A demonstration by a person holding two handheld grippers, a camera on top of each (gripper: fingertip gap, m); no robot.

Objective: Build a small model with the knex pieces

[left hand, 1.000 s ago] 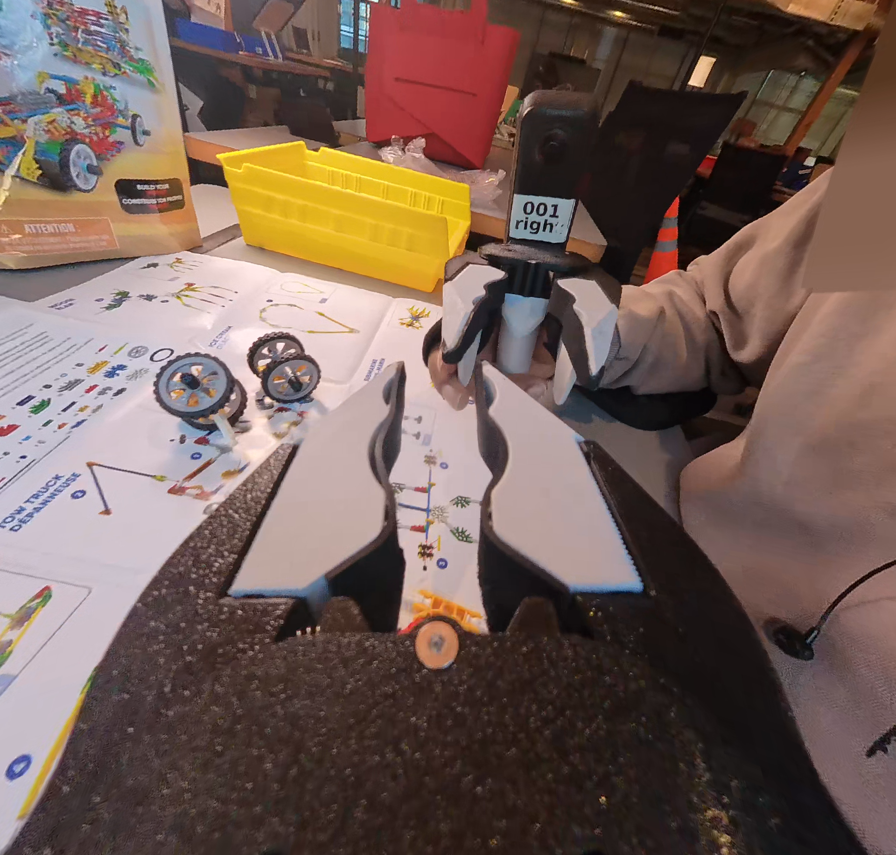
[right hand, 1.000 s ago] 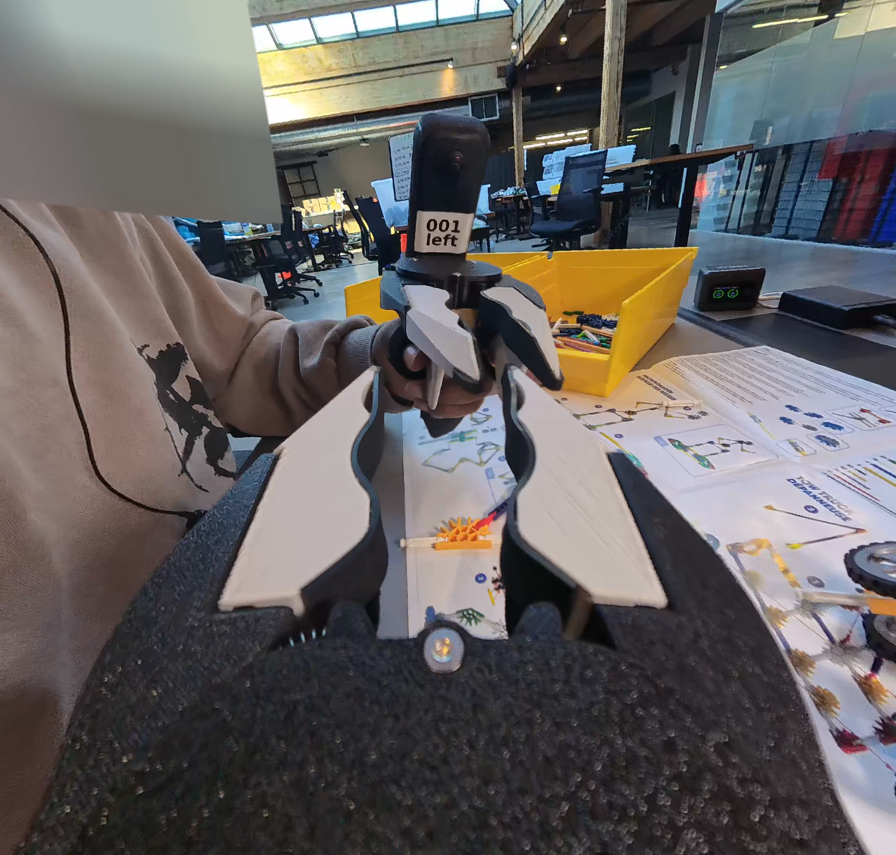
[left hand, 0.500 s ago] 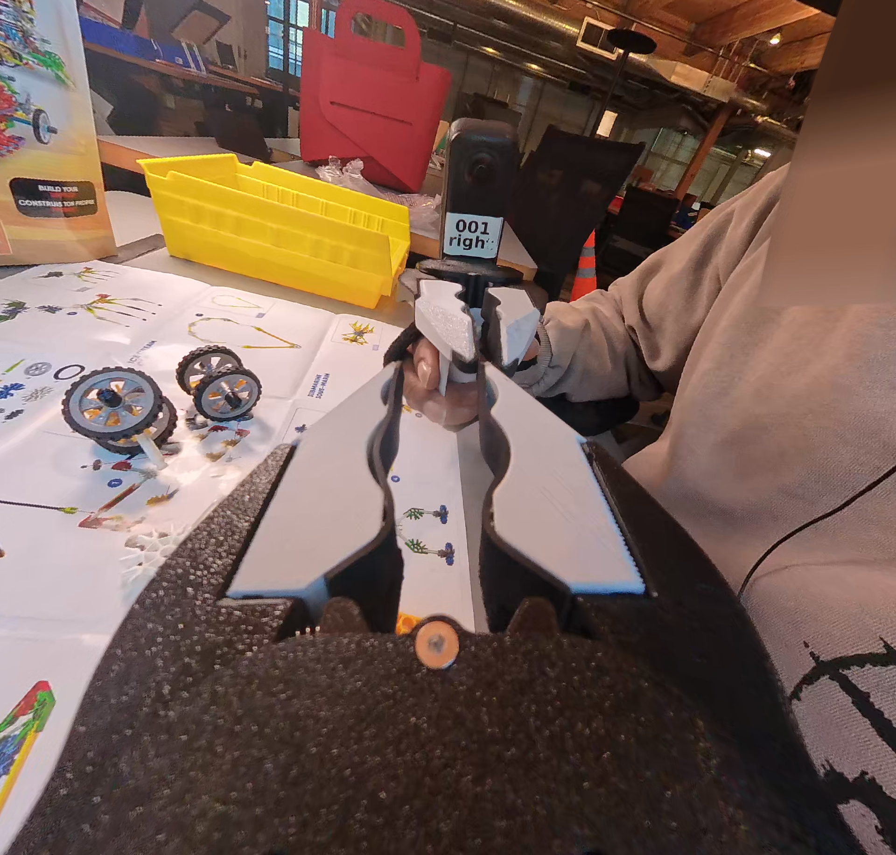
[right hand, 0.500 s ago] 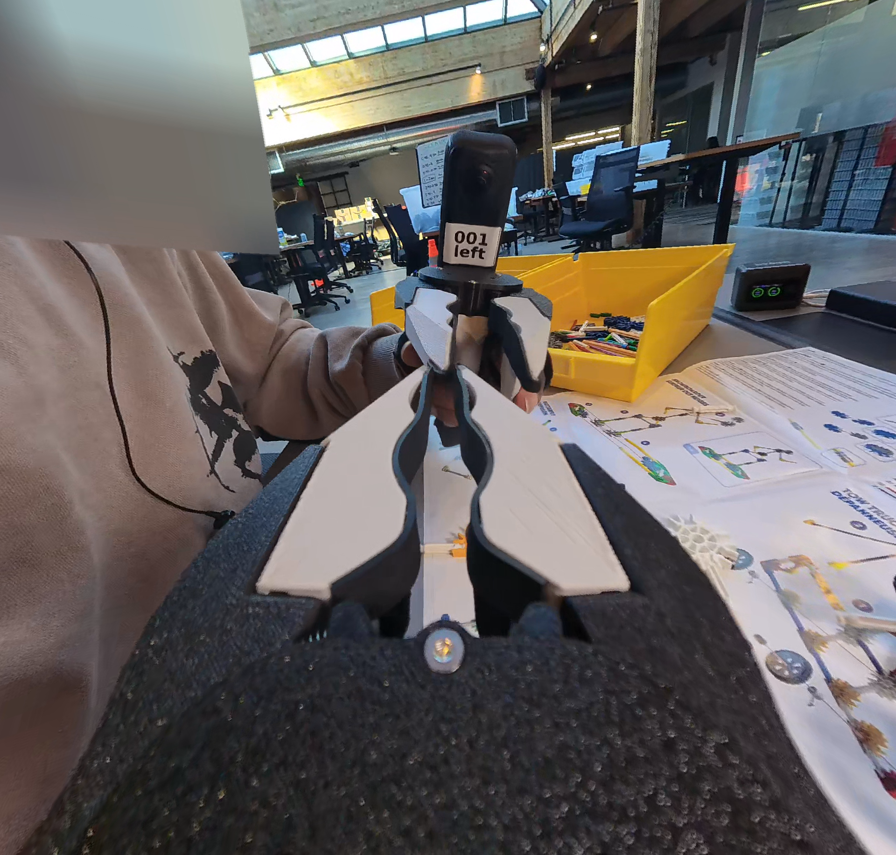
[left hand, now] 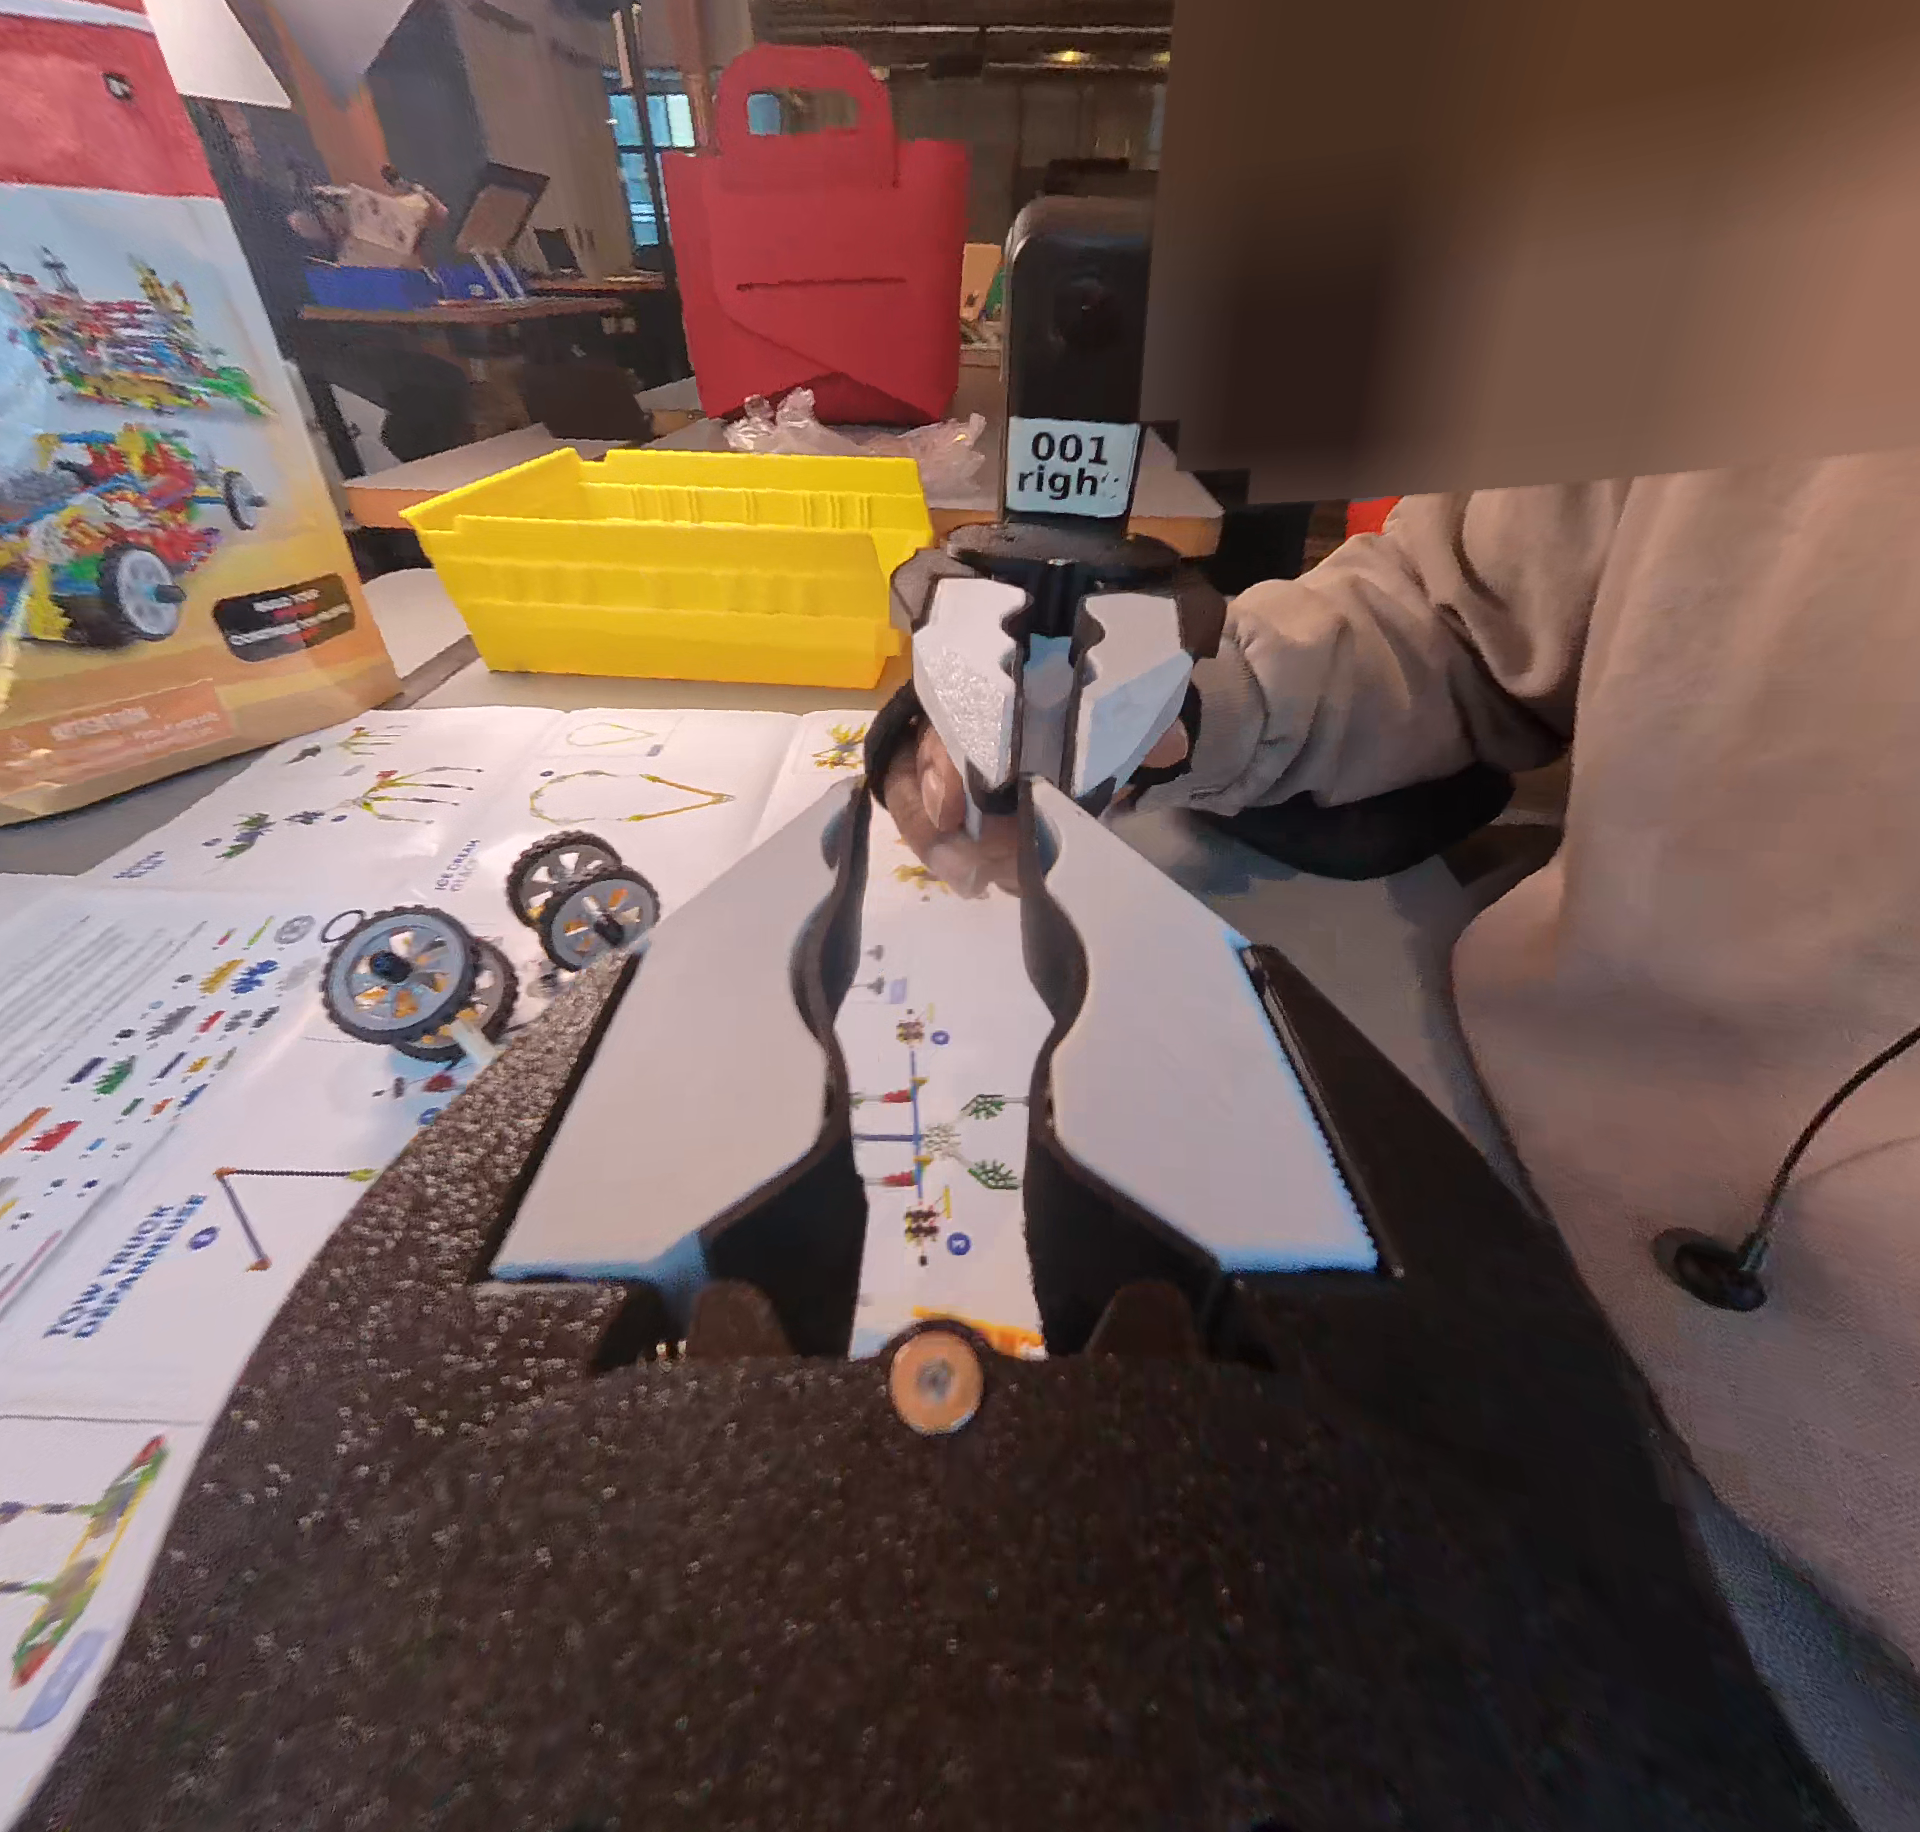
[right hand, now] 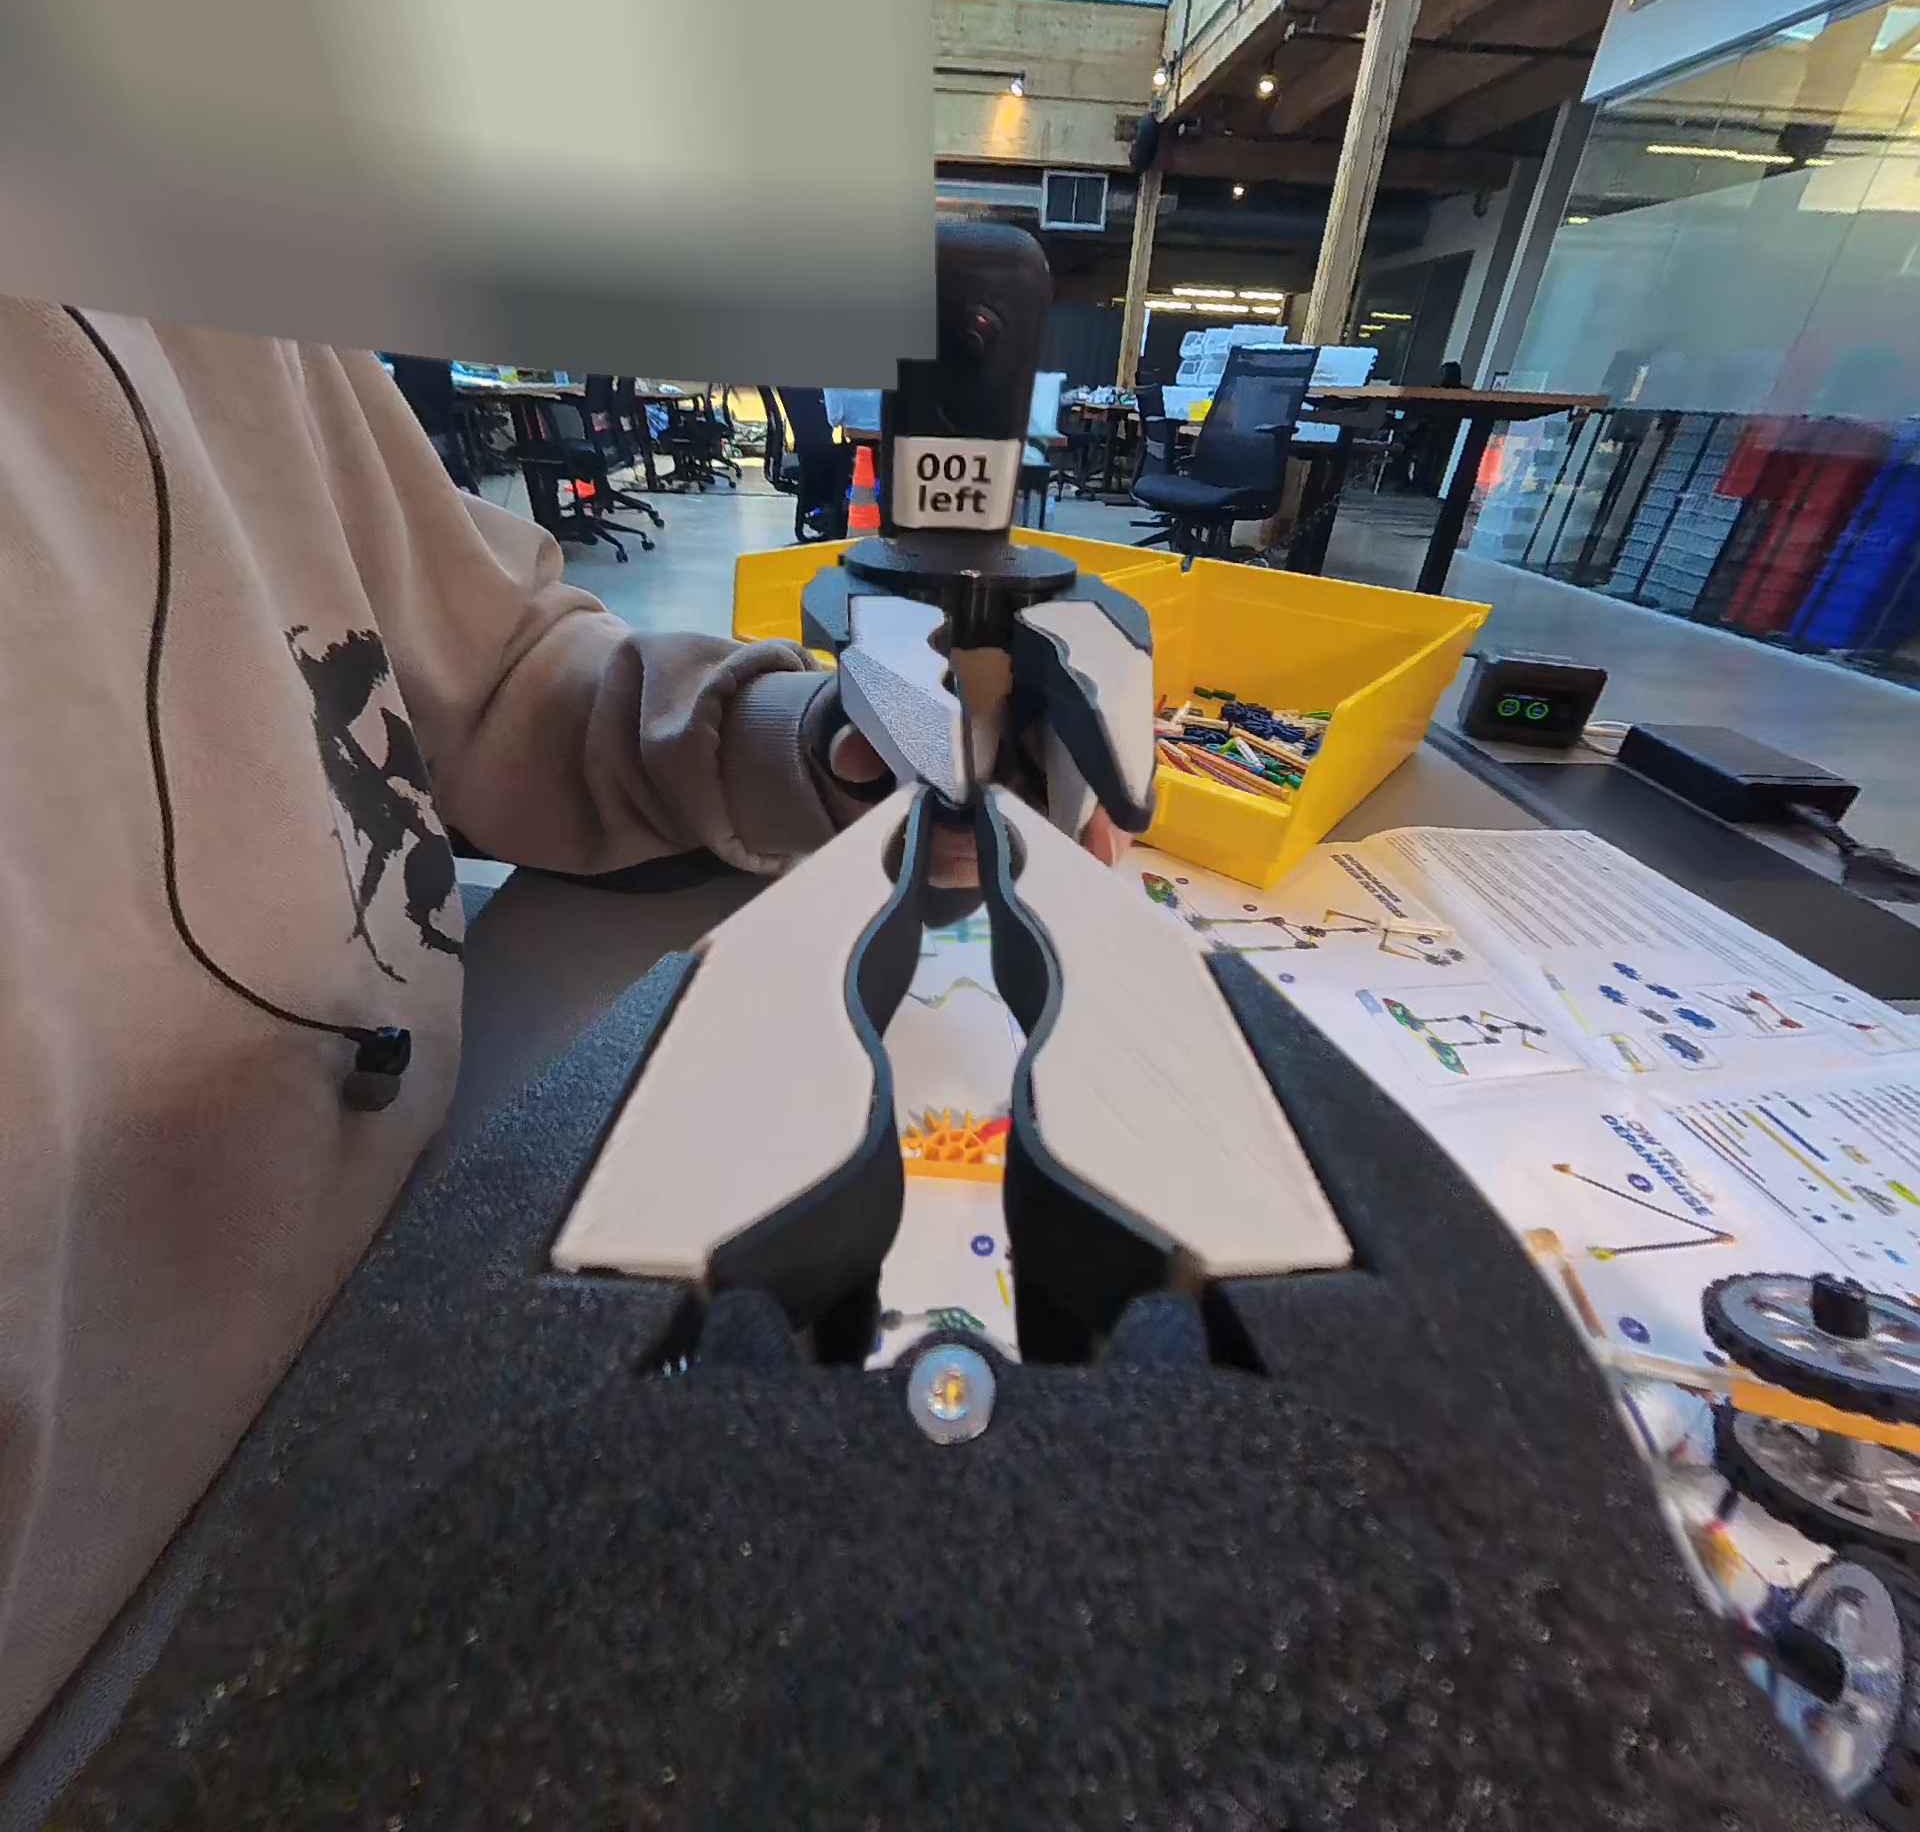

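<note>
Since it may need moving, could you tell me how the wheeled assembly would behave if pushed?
The wheeled assembly has round tyred wheels, so it could well roll. Its thin plastic rods suggest it is light and may flex.

The 2 grippers are facing each other tip to tip, left gripper [left hand: 940,816] blocking right gripper [right hand: 951,811]. Wheel assembly [left hand: 421,982] and yellow bin [left hand: 675,577] are obstructing one side; instruction sheet [left hand: 935,1107] between is lying flat, passable.

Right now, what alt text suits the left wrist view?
White fingers of the left gripper, slightly open, hover over an instruction sheet, pointing at the right gripper in a person's hand. Toy wheels lie left; a yellow bin stands behind.
</note>
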